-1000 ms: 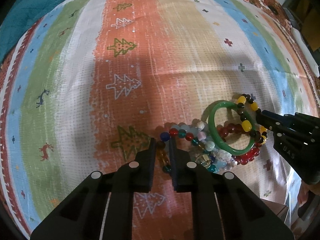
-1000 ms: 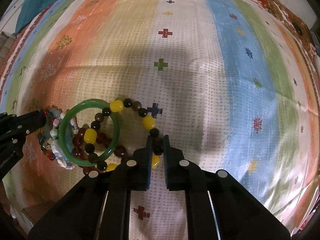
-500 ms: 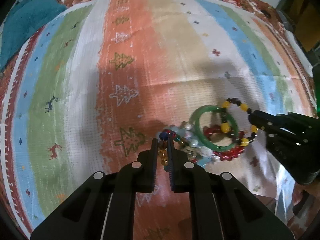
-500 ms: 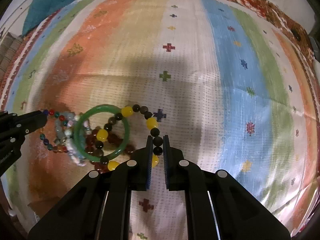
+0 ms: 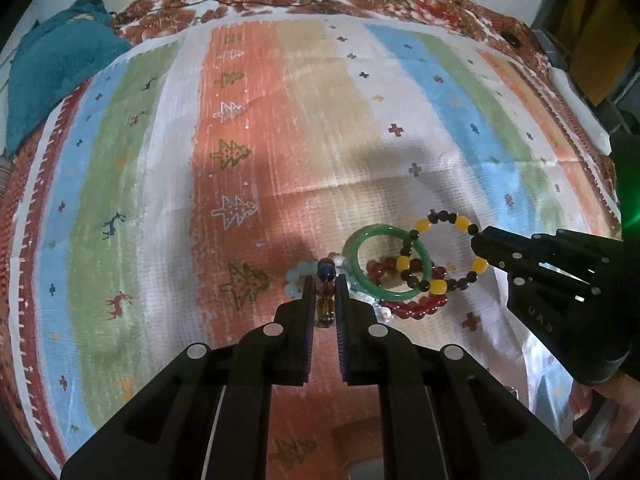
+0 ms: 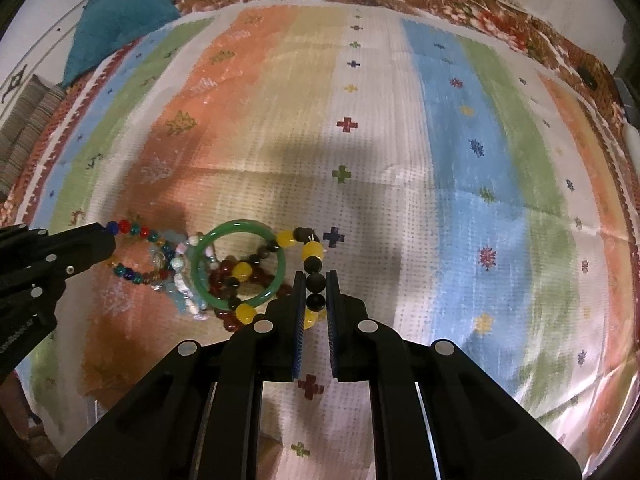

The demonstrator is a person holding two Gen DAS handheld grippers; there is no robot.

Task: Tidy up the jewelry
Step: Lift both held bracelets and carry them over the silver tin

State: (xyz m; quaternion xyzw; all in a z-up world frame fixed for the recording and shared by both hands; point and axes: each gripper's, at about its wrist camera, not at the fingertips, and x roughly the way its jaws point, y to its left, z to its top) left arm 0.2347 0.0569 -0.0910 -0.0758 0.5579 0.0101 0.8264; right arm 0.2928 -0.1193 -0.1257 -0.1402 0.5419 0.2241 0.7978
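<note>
A pile of bracelets lies on the striped cloth. My left gripper (image 5: 324, 282) is shut on a multicoloured bead bracelet (image 5: 325, 298), also seen in the right wrist view (image 6: 136, 254). My right gripper (image 6: 314, 280) is shut on a black-and-yellow bead bracelet (image 6: 312, 264), which shows in the left wrist view (image 5: 460, 224). A green bangle (image 5: 386, 258) lies between them over a dark red bead bracelet (image 5: 416, 306) and a pale blue-and-white bead bracelet (image 6: 184, 296). The black-and-yellow strand passes across the bangle (image 6: 238, 266).
The striped cloth (image 5: 280, 140) covers the whole work surface over a red patterned spread. A teal cloth (image 5: 52, 76) is bunched at the far left corner. A striped cushion (image 6: 24, 128) lies off the left edge.
Both grippers have risen and pulled back, each keeping its bracelet. The bracelet pile looks smaller and more stretched out sideways.
</note>
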